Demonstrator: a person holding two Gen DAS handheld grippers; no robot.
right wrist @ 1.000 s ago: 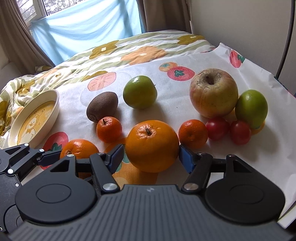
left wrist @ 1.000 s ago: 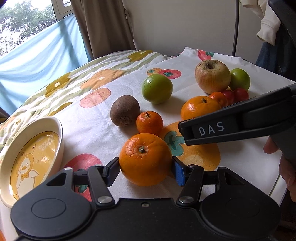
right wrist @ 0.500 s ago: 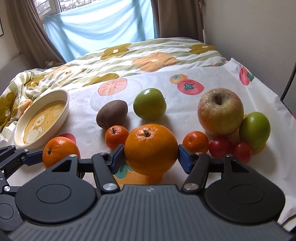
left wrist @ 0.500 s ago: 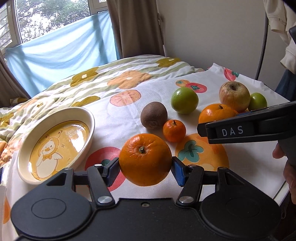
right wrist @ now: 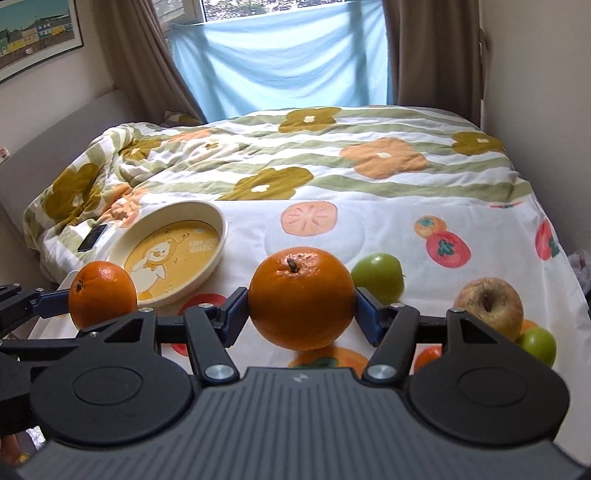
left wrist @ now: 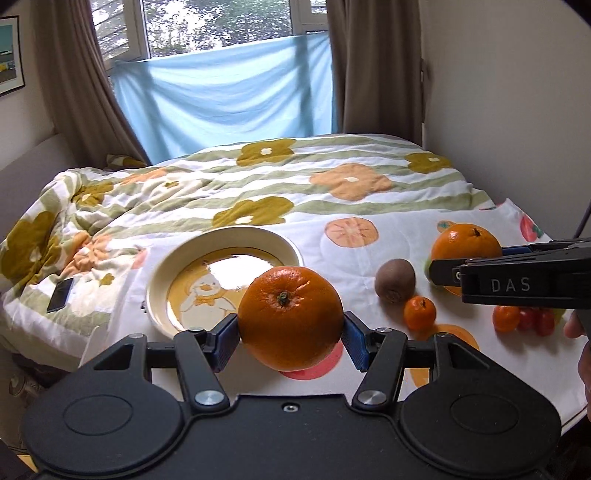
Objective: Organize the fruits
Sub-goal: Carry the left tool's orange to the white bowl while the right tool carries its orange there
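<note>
Gripping one orange (left wrist: 290, 318) between its blue pads, the left gripper (left wrist: 290, 334) holds the fruit clear of the cloth, in front of the cream bowl (left wrist: 162, 273). The right gripper (right wrist: 301, 314) clamps a second orange (right wrist: 301, 298) the same way; its jaws have just been closing a little on that fruit. White letters "DAS" (left wrist: 510, 285) read plainly along the side of the right gripper in the left wrist view. Faint writing sits on the bowl's yellow floor beside a printed duck, too small to read. Compared with a second ago, both oranges have left the tablecloth (right wrist: 369, 229) and risen, and the views have tipped up to take in the window and curtains; the bowl now lies nearer the middle of the left view. The bowl holds no fruit. On the cloth stay a kiwi (left wrist: 395, 280), a small mandarin (left wrist: 419, 313) just beside it, another mandarin (left wrist: 506, 318) touching cherry tomatoes (left wrist: 535, 320), a green apple (right wrist: 377, 277), a blotchy yellow-red apple (right wrist: 489, 302) and a second green fruit (right wrist: 537, 344) near it. A dark phone (left wrist: 61, 294) rests on the flowered quilt (left wrist: 258, 177) left of the bowl. A framed picture (right wrist: 37, 29) hangs on the wall.
</note>
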